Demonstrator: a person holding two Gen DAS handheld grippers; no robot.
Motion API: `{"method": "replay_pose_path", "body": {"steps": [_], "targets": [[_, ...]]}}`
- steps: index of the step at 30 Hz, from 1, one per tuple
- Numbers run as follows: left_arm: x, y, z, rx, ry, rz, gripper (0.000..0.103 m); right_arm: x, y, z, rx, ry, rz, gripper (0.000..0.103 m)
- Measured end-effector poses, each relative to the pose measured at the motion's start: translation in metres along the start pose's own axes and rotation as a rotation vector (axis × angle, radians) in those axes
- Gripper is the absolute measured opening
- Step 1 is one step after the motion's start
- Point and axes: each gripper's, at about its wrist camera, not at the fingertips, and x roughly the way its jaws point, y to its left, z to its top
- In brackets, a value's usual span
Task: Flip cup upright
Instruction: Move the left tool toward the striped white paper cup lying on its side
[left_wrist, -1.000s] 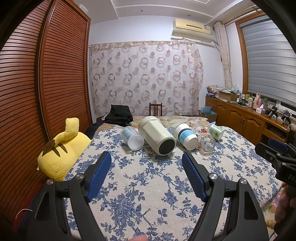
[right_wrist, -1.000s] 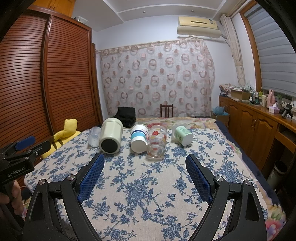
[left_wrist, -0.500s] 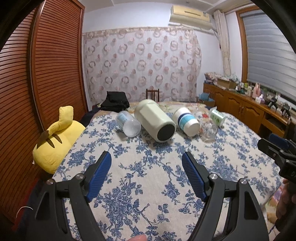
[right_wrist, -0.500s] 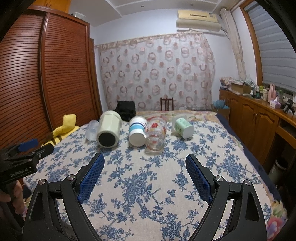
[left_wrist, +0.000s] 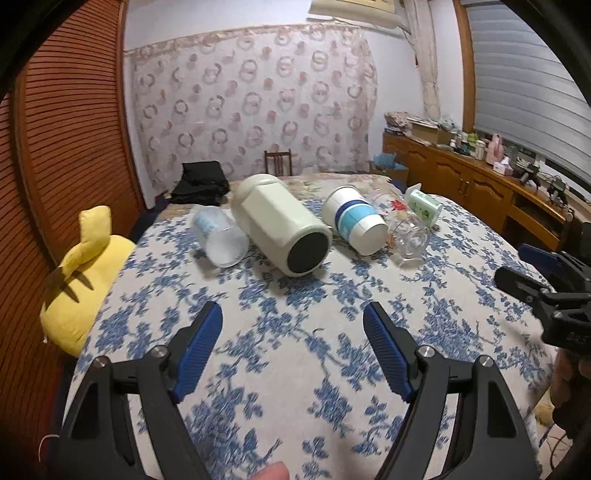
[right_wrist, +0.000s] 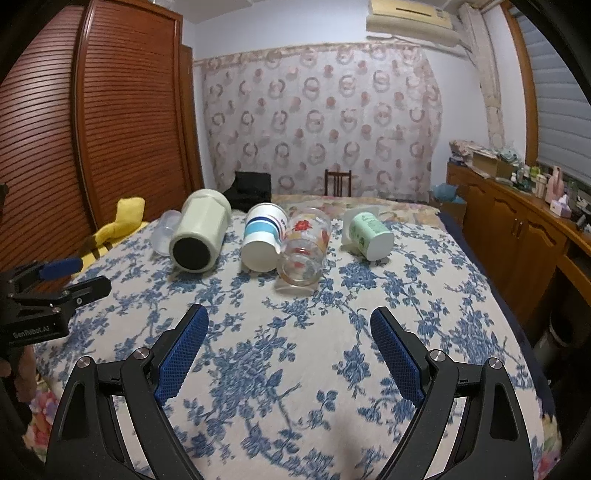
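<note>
Several cups lie on their sides in a row on the blue-flowered bedspread (left_wrist: 295, 350). From left: a frosted plastic cup (left_wrist: 218, 236), a big pale green tumbler (left_wrist: 280, 229), a white paper cup with blue bands (left_wrist: 354, 225), a clear glass with red flowers (left_wrist: 406, 229) and a green-printed mug (left_wrist: 424, 208). In the right wrist view they are the tumbler (right_wrist: 199, 232), paper cup (right_wrist: 262, 236), glass (right_wrist: 304, 251) and mug (right_wrist: 367, 232). My left gripper (left_wrist: 291, 325) is open and empty, short of the tumbler. My right gripper (right_wrist: 290, 328) is open and empty, short of the glass.
A yellow plush toy (left_wrist: 85, 269) lies at the bed's left edge beside the brown slatted wardrobe (left_wrist: 55, 166). Black clothing (left_wrist: 201, 182) and a chair (left_wrist: 277, 162) are beyond the far end. A wooden cabinet (right_wrist: 517, 229) runs along the right.
Both grippers have moved forward toward the row of cups and tilted a little downward, so the cups look bigger. Both stay open. No cup has moved.
</note>
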Motion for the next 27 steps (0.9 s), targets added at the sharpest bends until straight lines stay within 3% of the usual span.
{"method": "replay_pose_path", "body": {"steps": [18, 27], "targets": [[0.075, -0.031, 0.097, 0.075, 0.116, -0.12, 0.079, 0.061, -0.038, 0.03, 0.034, 0.14, 0.032, 0.091], [0.13, -0.056, 0.13, 0.084, 0.248, -0.153, 0.079, 0.074, -0.052, 0.033, 0.067, 0.147, 0.048, 0.091]]}}
